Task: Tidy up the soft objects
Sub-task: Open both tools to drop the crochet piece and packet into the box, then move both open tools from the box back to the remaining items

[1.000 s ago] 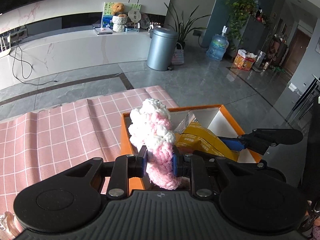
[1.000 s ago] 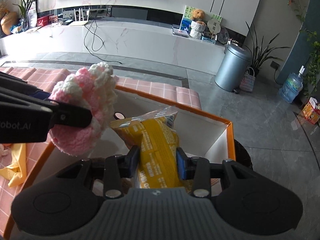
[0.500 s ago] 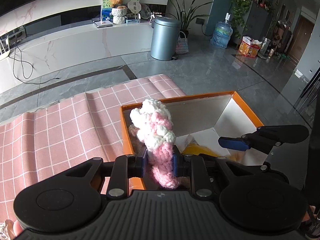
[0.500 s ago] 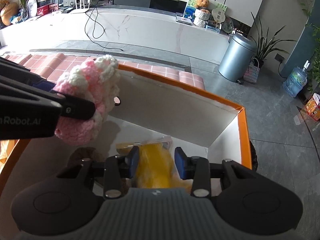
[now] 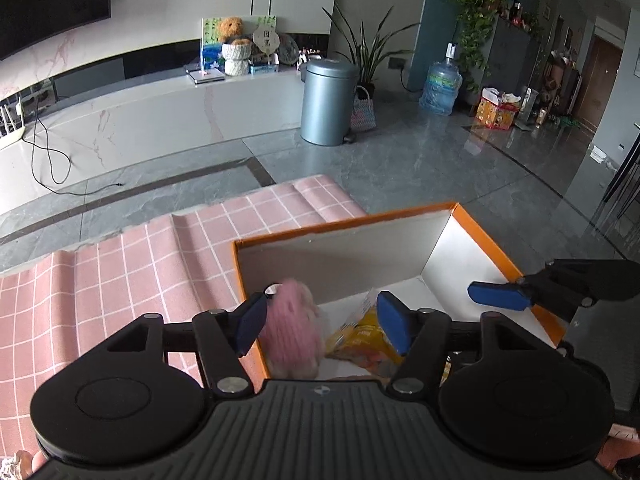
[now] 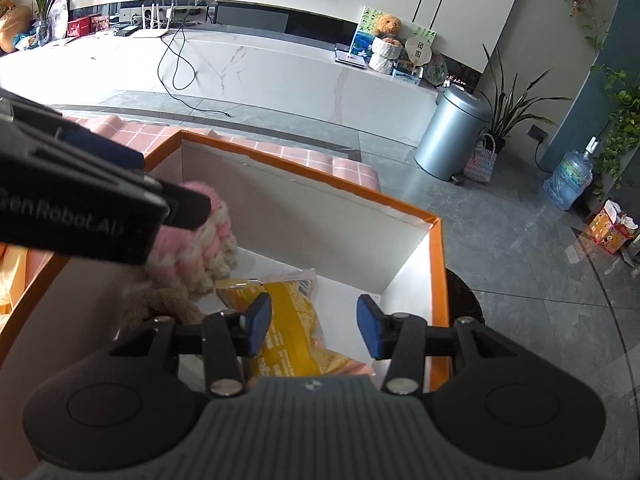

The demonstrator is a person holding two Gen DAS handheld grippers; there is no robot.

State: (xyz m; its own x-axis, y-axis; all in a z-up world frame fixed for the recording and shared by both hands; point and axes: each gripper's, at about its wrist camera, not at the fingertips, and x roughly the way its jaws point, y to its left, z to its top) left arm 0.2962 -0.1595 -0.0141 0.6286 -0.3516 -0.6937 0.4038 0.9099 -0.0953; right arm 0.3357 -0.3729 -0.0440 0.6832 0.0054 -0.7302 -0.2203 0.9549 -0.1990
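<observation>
left wrist view: your left gripper has its jaws spread wide and grips nothing; the pink and white yarn bundle sits between them, blurred, so you cannot tell whether it rests on the floor of the box.
tablecloth: the pink checked tablecloth lies to the left of the orange box, rumpled into folds at its far edge.
yarn bundle: it looks light, squashy and loosely knit, so it should not break or slip; if you need it again, pinch it across its thick middle, not a loose loop.
snack bag: the yellow snack bag lies in the box just right of the yarn bundle; it is probably thin and crinkly, slippery on its flat faces and easy to crush, so take it by a sealed edge.
right wrist view: your right gripper is also spread open and empty, poised above the yellow snack bag, which lies on the box floor.
brown toy: a brown plush toy lies in the near left part of the box, close to the yarn bundle.
in the way: the left gripper reaches across the left side of the box in this view and hides part of the yarn bundle; the tall white walls leave you little room for both tools at once.
beyond: a grey bin stands on the floor well apart.
</observation>
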